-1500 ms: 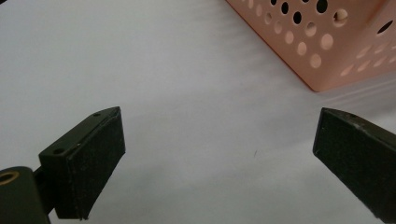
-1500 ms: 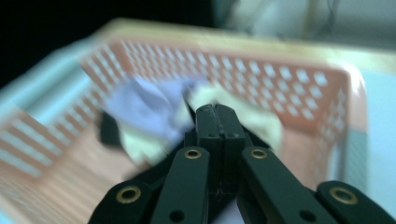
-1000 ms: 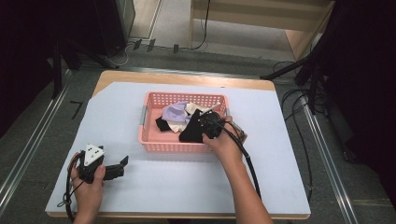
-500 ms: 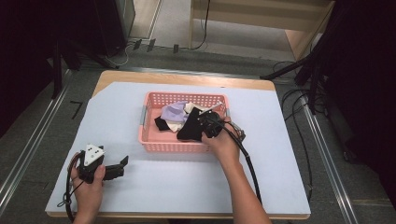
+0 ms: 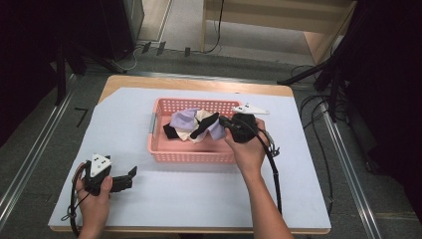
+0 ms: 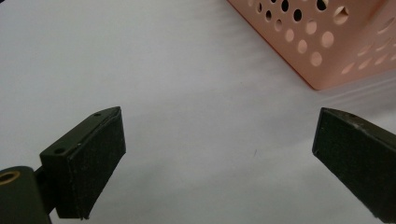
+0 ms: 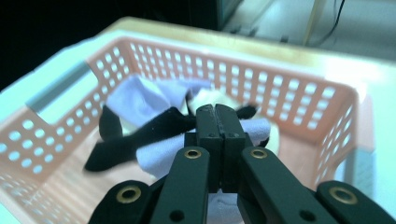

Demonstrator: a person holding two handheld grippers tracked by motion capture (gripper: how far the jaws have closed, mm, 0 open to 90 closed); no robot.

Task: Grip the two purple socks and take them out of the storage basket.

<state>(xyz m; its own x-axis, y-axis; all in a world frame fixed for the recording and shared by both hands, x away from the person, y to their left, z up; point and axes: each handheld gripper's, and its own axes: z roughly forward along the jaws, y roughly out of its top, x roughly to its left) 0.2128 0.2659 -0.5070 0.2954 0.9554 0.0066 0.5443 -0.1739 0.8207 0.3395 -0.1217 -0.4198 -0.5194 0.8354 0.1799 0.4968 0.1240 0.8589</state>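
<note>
Black sock (image 7: 154, 128) pinched in the clenched right gripper (image 7: 216, 112) over the basket (image 5: 189, 155) at frame centre — lift-out looks next — left gripper (image 6: 219, 158) spread, idle at lower left.

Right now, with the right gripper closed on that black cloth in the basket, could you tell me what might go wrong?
The right gripper is shut on the black cloth, which lies tangled with the lavender cloth and cream cloth; lifting may drag those along. The light pink basket could shift too, since the open left gripper rests well away from it.
</note>
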